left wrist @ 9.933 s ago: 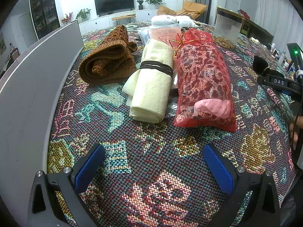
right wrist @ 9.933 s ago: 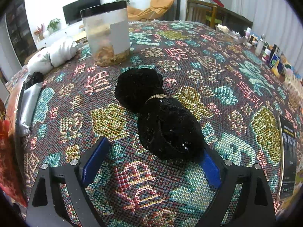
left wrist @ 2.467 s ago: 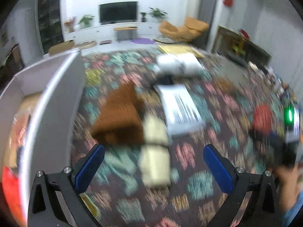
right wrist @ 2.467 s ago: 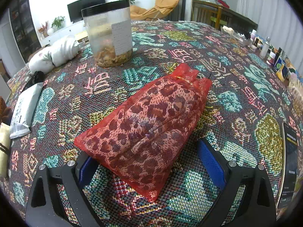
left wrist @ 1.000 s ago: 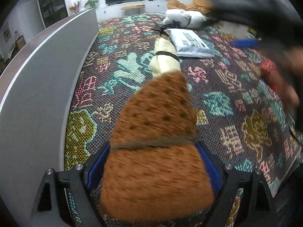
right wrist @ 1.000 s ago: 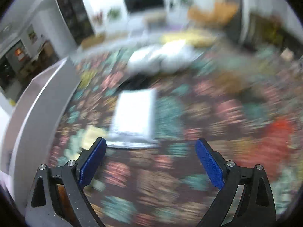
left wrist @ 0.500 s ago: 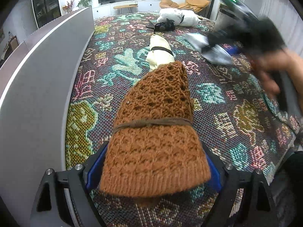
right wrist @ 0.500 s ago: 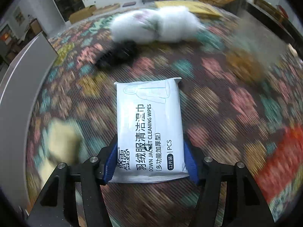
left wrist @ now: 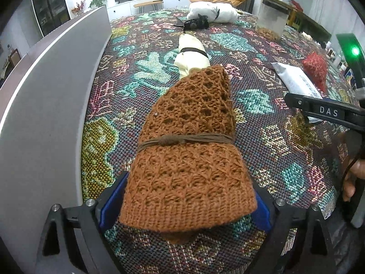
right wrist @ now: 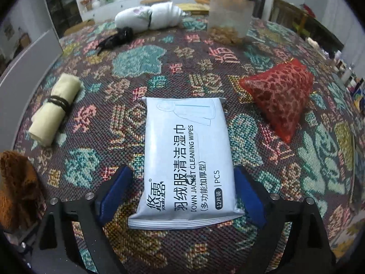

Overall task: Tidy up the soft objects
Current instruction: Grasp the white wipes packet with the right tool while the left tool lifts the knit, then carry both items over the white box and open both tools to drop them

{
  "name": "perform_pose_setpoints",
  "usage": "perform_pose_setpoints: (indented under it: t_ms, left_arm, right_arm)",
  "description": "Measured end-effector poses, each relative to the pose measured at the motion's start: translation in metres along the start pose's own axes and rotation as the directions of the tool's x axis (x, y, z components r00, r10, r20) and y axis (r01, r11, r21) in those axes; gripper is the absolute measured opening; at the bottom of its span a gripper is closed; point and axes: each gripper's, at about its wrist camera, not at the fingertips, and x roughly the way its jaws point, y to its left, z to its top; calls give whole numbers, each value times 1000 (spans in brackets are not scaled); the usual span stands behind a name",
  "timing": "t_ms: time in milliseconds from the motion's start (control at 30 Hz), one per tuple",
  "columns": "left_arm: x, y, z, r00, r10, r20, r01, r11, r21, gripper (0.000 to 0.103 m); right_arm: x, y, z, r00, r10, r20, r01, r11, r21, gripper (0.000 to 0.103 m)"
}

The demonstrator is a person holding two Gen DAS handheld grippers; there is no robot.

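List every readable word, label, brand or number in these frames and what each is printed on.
"DAS": on the right gripper, seen in the left wrist view.
"悠露": brand on the wet wipes pack.
"羽绒服清洁湿巾": same pack.
"DOWN JACKET CLEANING WIPES": same pack.
"(多功能加厚型)": same pack.
"12片装" and "PCS": same pack.
Print on the small packages at the table's right edge: too small to read.

On our left a tall grey panel wall [left wrist: 45, 96] closes off that side. Open patterned tabletop [right wrist: 182, 77] lies between the cream rolled cloth [right wrist: 57, 107] and the red mesh pouch [right wrist: 280, 93]; a clear plastic jar [right wrist: 230, 16] stands beyond.
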Motion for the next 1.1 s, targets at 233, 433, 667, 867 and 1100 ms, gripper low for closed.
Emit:
perform_pose_setpoints:
  t_ms: [233,433,667,867,1100]
  left_arm:
    - [-3,8,4,999,-33,-16,33,998,-45,93]
    - [-19,11,19,989,-132,72,137,988,-73,64]
    - [-72,33,33,941,-270,205,304,939,-159,64]
    - [-127,126,36,946,-109,306,198,940,-276,65]
    - [-127,241,9,940,328,97,-252,855,-454,88]
  right_arm:
    - [1,-5,9,992,59,-111,-63,997,-34,94]
    - [-14,-30,10,986,153,-73,-148,987,63,60]
    - [-69,-13,19,961,275,22,-275,958,74,60]
    - [-137,99,50,863,503,47,-495,860,-124,60]
    - [-154,252,55,704,697,-137,-704,658,-268,81]
